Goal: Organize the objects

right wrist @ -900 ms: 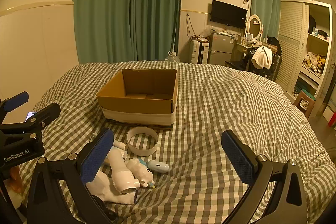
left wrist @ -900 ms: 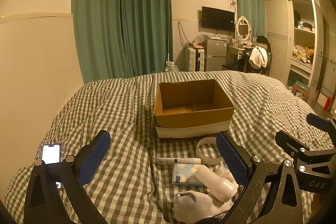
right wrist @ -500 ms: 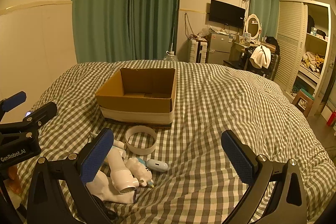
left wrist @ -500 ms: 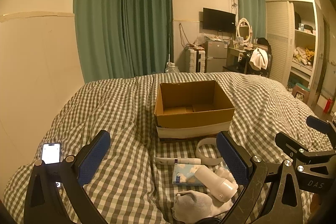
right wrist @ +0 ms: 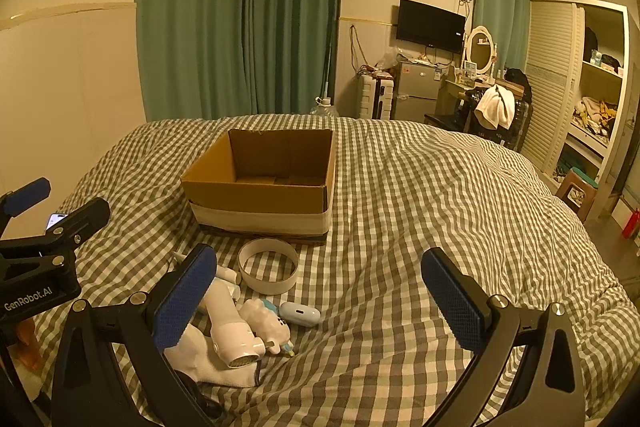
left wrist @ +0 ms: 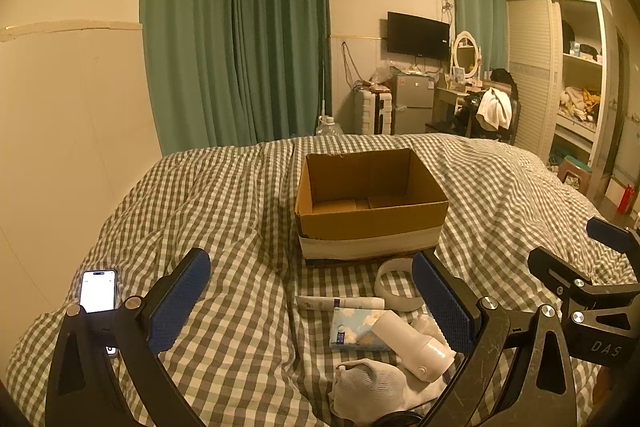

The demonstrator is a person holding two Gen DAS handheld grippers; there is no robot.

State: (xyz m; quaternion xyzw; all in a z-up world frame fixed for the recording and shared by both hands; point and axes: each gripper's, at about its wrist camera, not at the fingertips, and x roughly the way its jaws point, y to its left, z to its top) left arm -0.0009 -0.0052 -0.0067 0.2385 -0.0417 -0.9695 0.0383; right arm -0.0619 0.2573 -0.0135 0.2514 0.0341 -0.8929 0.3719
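An open, empty cardboard box (left wrist: 370,201) (right wrist: 264,183) stands on the checked bed. In front of it lies a pile: a white tape ring (left wrist: 394,285) (right wrist: 268,271), a tube (left wrist: 340,303), a blue tissue pack (left wrist: 356,329), a white hair dryer (left wrist: 416,343) (right wrist: 230,331), a white sock (left wrist: 372,387) (right wrist: 208,363), a small white figure (right wrist: 266,323) and a pale blue case (right wrist: 300,313). My left gripper (left wrist: 312,303) is open above the bed, left of the pile. My right gripper (right wrist: 320,295) is open over the pile's right edge. Both are empty.
A lit phone (left wrist: 97,291) lies on the bed at the left, near the wall. The checked duvet (right wrist: 440,195) spreads wide to the right. A wardrobe (right wrist: 576,99), desk and fridge stand beyond the bed.
Both views have shifted very slightly; the box sits a touch lower and closer. The grippers stay open and the objects have not moved.
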